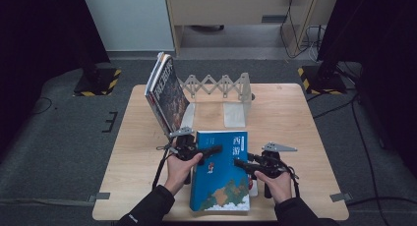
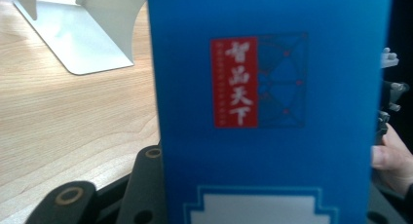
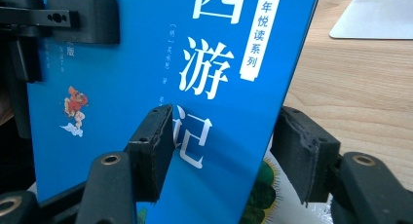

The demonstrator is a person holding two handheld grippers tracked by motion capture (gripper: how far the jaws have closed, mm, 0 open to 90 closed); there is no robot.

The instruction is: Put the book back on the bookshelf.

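Two grippers on blue book (image 1: 220,172), left gripper (image 1: 214,149) clamping 9 o'clock edge, right gripper (image 1: 239,163) jaws astride 3 o'clock edge, bookend (image 1: 236,110) at 12.

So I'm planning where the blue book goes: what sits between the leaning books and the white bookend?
In the high view, bare table lies between the leaning books and the white bookend; the folding lattice spans behind the gap.

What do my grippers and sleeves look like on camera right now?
Both grippers, left and right, are black, with two flat black jaws fixed by brass-ringed screws. Each carries a grey three-cornered plate on top, and a black cable trails from each. The right gripper's pads look rough and worn at the edges. Your sleeves are dark.
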